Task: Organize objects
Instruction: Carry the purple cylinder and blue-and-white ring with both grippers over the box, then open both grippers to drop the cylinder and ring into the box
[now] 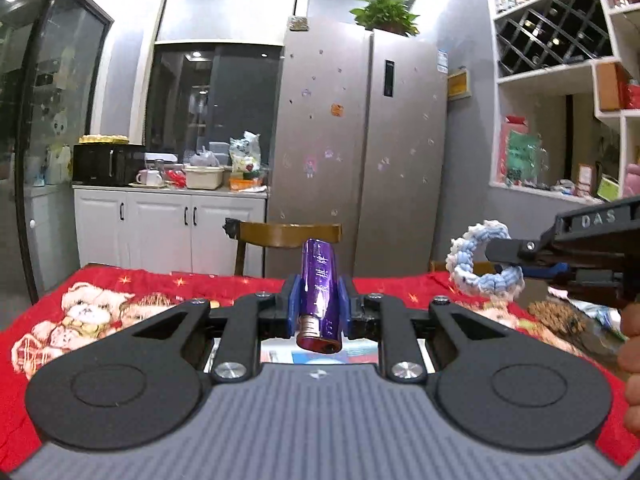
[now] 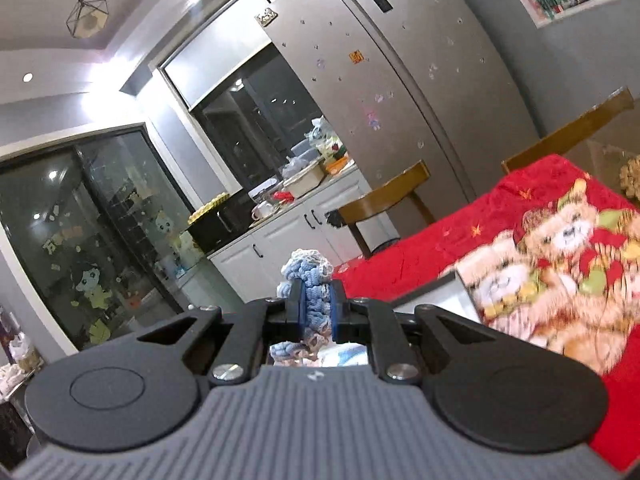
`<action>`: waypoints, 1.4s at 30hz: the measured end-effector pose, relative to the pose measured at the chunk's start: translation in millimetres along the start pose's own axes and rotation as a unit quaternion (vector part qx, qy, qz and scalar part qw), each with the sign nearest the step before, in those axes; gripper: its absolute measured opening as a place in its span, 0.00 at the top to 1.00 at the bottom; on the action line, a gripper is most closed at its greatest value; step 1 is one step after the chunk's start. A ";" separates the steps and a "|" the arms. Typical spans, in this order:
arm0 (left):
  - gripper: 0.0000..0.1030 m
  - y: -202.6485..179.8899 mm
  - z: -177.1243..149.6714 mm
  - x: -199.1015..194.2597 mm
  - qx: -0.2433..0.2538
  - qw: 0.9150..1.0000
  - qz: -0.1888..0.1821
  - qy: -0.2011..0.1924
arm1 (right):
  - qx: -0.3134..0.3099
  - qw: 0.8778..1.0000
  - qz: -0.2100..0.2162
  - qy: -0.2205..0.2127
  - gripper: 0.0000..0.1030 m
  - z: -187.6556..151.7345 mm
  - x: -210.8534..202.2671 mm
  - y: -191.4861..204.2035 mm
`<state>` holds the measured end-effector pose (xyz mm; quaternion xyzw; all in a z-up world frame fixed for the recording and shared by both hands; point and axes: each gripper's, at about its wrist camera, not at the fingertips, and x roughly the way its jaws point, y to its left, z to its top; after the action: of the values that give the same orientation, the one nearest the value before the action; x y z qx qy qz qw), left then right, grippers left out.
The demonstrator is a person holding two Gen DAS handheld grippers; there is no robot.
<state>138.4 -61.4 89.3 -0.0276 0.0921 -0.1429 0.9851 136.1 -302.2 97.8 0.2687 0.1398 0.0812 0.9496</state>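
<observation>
Your left claw (image 1: 316, 308) is closed on a purple lighter (image 1: 320, 292): its blue pads press both sides of the body, and the lighter sits at the centre of the left wrist view, metal head toward the camera, the far end tilted up and away. It hangs clear above the worktop (image 1: 160, 280), which carries a red cloth printed with teddy bears. Your right claw (image 2: 316, 312) is closed on a blue-and-white braided rope ring (image 2: 308, 276); in the right wrist view the ring is pinched between the blue pads at lower centre, with part of it rising above the fingertips and part hanging below them. In the left wrist view, the same ring (image 1: 484, 264) appears at the right of the frame, held off the worktop by the right claw's (image 1: 506, 260) black fingers, which enter from the right edge, with a part of your hand (image 1: 632, 344) at the lower right edge. A wooden chair (image 1: 288, 236) stands behind the far edge of the worktop, just above the lighter in the frame. Beyond it stand a silver refrigerator (image 1: 360, 140) and, at the left, a white cabinet (image 1: 168, 224) crowded with kitchen items.
</observation>
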 end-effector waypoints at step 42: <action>0.79 -9.0 -63.7 158.2 -0.035 0.976 -0.033 0.212 | 0.034 0.980 -0.088 0.175 0.86 -48.3 131.9 -90.6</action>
<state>272.9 -117.2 0.1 -0.0343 0.3024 -0.1751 0.9363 253.3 -324.7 -19.2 0.2692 0.3297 0.0378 0.9041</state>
